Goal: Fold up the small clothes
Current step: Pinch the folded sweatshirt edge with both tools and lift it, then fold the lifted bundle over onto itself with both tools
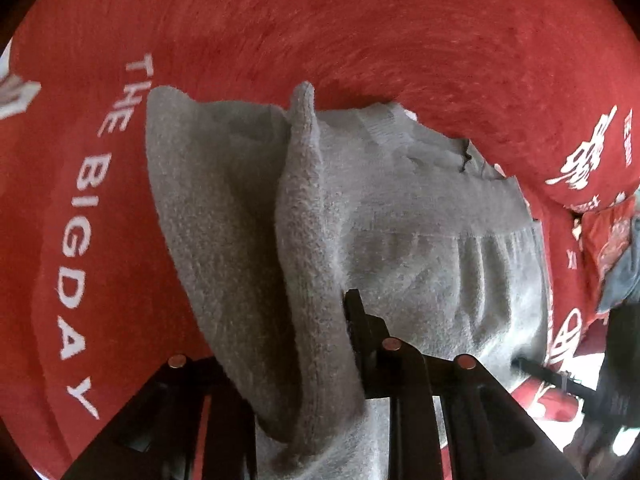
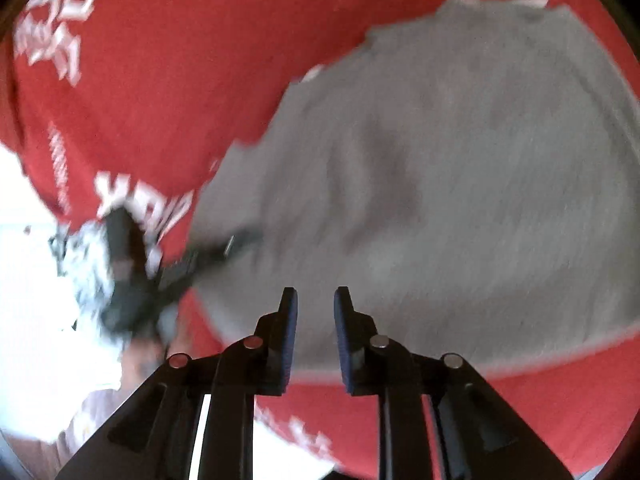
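A small grey fleece garment (image 1: 420, 216) lies on a red cloth with white lettering (image 1: 360, 32). My left gripper (image 1: 340, 320) is shut on a fold of the grey garment, lifting its edge; the fleece drapes over and hides the left finger. In the right wrist view the grey garment (image 2: 460, 168) is spread out on the red cloth (image 2: 168, 60), blurred by motion. My right gripper (image 2: 316, 304) is open and empty, its fingertips (image 2: 289, 308) just above the garment's near edge. The other gripper (image 2: 132, 276) shows at the left, at the garment's corner.
White lettering "THE BIG DAY" (image 1: 80, 220) runs along the cloth at left. Red printed items and a blue-grey cloth (image 1: 616, 264) lie at the right edge. A bright white area (image 2: 36, 300) lies beyond the cloth's left edge.
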`<state>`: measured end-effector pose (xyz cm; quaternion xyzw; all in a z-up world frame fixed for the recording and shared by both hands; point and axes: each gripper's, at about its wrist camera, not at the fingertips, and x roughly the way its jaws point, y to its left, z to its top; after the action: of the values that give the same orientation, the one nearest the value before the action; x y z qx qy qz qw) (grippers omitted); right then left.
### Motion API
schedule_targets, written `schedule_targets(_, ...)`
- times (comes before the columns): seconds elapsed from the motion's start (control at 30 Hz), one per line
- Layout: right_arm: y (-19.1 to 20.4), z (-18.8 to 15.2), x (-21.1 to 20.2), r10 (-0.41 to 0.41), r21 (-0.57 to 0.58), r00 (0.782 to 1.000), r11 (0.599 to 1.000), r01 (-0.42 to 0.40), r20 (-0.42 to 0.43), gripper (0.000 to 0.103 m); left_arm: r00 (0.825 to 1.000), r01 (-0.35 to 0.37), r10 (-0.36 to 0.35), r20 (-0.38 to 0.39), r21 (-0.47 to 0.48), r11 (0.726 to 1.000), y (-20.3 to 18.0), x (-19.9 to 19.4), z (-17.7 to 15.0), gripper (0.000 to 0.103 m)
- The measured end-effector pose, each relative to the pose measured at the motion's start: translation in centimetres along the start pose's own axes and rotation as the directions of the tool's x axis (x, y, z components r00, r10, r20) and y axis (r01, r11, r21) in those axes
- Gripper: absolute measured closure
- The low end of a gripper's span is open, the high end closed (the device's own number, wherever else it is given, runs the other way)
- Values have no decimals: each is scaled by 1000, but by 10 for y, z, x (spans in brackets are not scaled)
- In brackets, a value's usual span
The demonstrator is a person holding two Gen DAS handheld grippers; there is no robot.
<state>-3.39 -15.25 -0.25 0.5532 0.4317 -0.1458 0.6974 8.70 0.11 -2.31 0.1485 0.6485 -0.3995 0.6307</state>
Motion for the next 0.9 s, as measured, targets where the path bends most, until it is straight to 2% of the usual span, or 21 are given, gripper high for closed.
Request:
schedule_targets(0.13, -4, 26, 18, -82, -27, 996, 996, 83, 33, 83, 999, -19, 18, 31, 16, 1000, 0, -13, -2, 81)
schedule_targets(0.2, -8, 28, 39, -121, -37, 992, 992, 121, -16, 86, 999, -30, 29, 44, 17, 999, -6, -18, -1, 83)
schedule_targets(0.27, -8, 29, 47, -125, -83, 992, 989, 125, -3, 89, 997, -15, 13, 73, 28, 999, -12, -34, -2, 83)
schedule_targets(0.37, -1, 31, 43, -139, -118, 990, 984, 133, -38, 89, 993, 7, -16, 114, 79, 997, -44, -53, 4, 83)
schedule_targets(0.47, -14, 35, 22, -56, -64, 996, 997, 51, -71, 89, 989, 16, -40, 143, 164, 986, -91, -66, 12, 83)
schedule_targets(0.5, -24, 33, 10, -24, -38, 998, 999, 22, -57, 84, 988, 23, -50, 146, 183, 983, -104, -67, 14, 83)
schedule_targets(0.6, -50, 35, -28, 20, 14, 1000, 1000, -20, 0, 83, 988, 45, -81, 132, 255, 966, -155, -62, 20, 83)
schedule_targets(0.67, -72, 38, -55, 23, 59, 998, 998, -26, 50, 83, 989, 42, -87, 123, 331, 943, -196, -49, 19, 83)
schedule_targets(0.77, -108, 42, -91, 44, 127, 991, 990, -60, 126, 81, 993, 48, -86, 82, 388, 920, -241, -22, 15, 82)
schedule_targets(0.83, -136, 44, -101, 86, 183, 985, 976, -113, 150, 76, 997, 29, -56, 49, 426, 904, -266, 8, 8, 82)
schedule_targets(0.9, -164, 49, -99, 142, 250, 980, 953, -174, 141, 75, 999, -43, 47, 4, 457, 888, -282, 45, 0, 82)
